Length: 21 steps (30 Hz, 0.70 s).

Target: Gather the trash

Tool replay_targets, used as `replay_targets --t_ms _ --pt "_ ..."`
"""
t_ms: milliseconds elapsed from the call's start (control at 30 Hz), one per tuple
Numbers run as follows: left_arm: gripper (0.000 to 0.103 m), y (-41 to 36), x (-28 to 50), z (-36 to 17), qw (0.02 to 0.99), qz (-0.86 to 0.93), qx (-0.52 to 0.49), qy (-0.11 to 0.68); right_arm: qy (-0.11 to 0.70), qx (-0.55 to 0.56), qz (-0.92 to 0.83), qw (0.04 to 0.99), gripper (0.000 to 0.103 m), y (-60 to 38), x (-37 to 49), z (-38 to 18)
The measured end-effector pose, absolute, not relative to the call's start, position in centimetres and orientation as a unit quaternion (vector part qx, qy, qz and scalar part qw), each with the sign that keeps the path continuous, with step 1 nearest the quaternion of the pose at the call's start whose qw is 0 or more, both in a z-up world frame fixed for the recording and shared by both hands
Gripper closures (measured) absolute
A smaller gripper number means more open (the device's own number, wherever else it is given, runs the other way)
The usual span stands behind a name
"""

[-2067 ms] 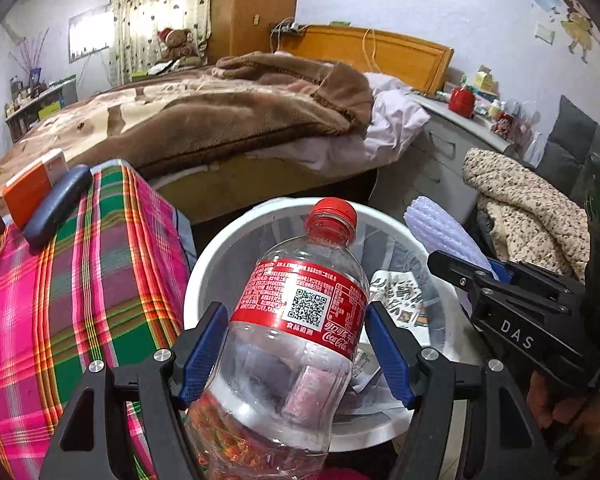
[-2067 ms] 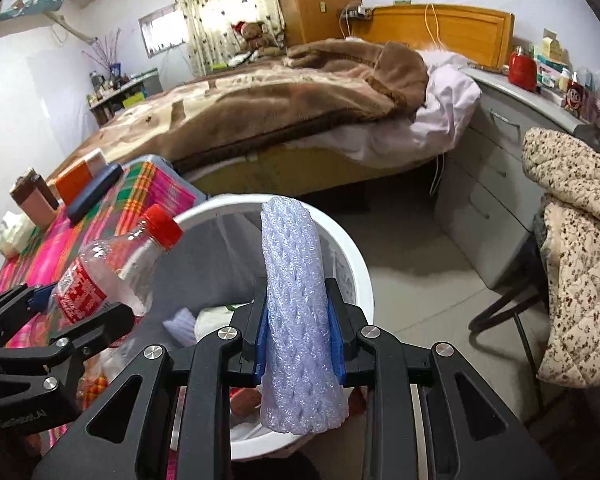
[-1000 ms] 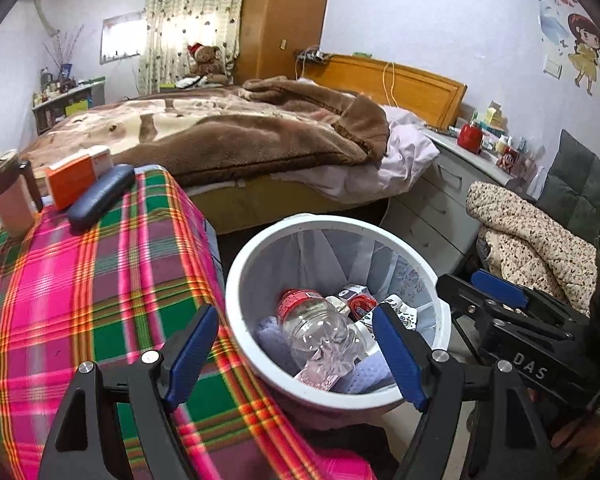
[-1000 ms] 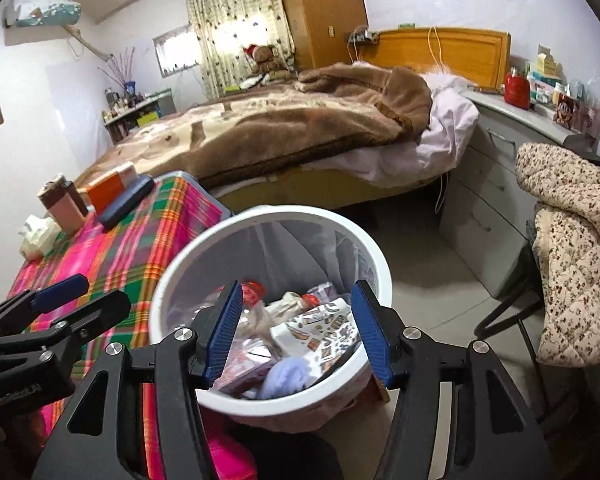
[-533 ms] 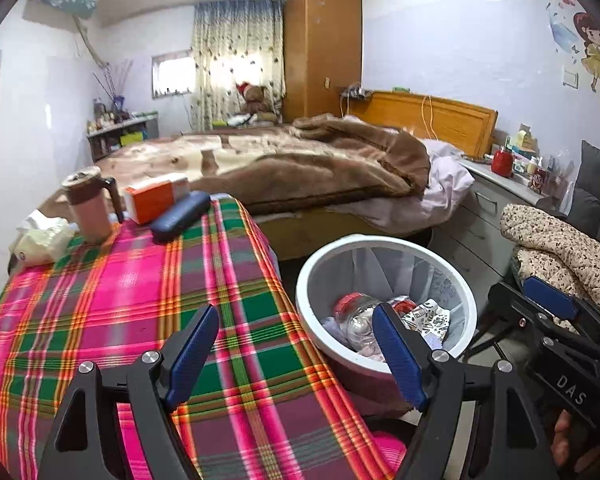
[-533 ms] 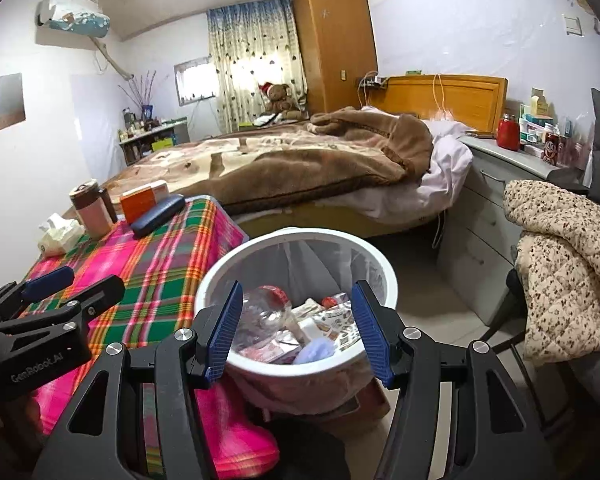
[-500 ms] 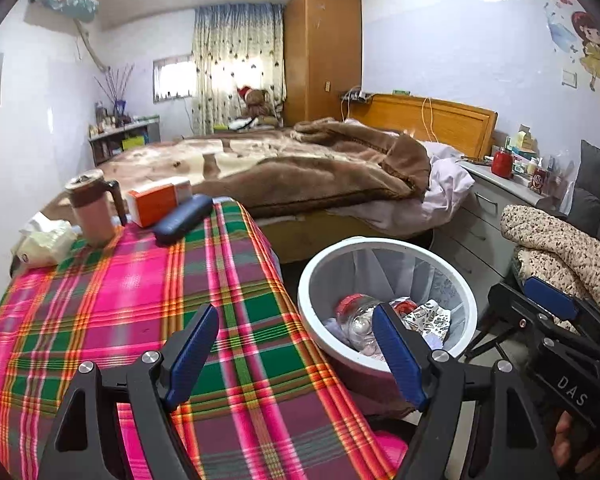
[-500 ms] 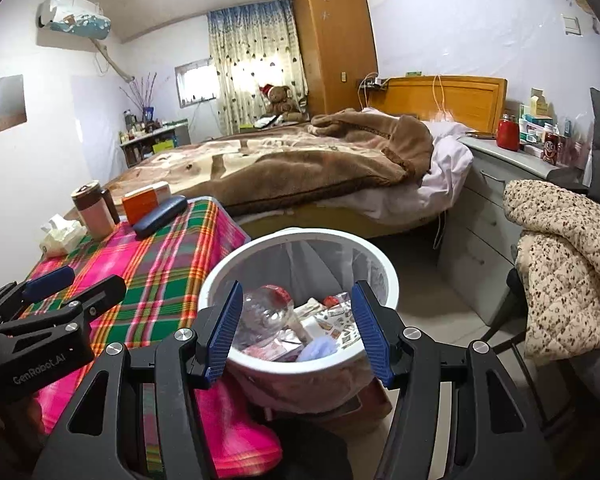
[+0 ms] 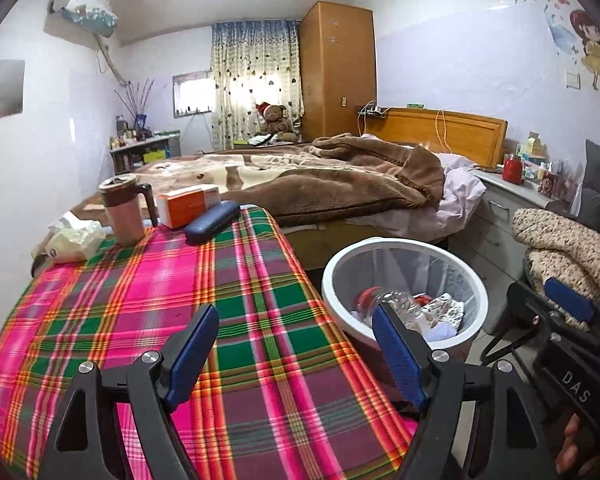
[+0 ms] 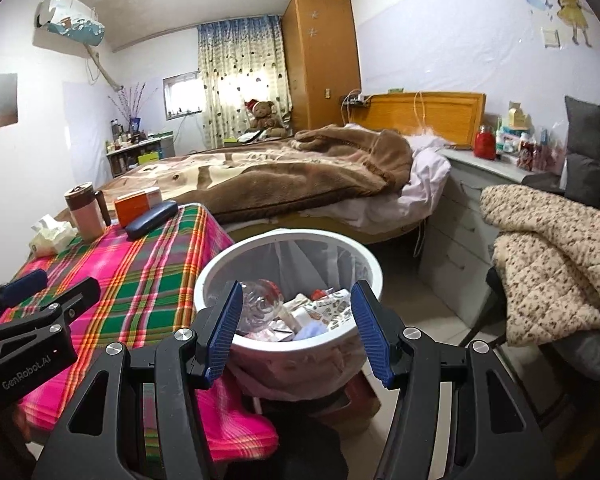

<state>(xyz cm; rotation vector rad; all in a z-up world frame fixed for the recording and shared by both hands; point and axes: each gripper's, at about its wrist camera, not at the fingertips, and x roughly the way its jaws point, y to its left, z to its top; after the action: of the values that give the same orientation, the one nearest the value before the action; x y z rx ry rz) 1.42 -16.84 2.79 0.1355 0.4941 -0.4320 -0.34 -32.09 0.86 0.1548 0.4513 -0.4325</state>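
Left gripper (image 9: 294,354) agape over tablecloth (image 9: 140,300) edge; right gripper (image 10: 296,330) agape above bin (image 10: 364,258)

Left gripper (image 9: 294,350), right gripper (image 10: 296,320): black frames, blue ribbed pads, silver screws, "DAS"/"GenRobot.AI" lettering

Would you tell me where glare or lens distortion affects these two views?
Left wrist view: the backlit patterned curtain blows out, and the tall orange wooden wardrobe bows. Right wrist view: the same curtain glares, and black vignetting fills the corners.
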Motion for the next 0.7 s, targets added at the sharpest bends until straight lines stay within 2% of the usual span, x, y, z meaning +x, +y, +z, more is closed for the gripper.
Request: replay_targets --t_ms 700 --pt "0.024 -16.13 0.69 2.63 0.945 -0.214 0.06 0.24 0.212 0.083 -0.216 0.949 0.045 -31.33 -1.09 0.88"
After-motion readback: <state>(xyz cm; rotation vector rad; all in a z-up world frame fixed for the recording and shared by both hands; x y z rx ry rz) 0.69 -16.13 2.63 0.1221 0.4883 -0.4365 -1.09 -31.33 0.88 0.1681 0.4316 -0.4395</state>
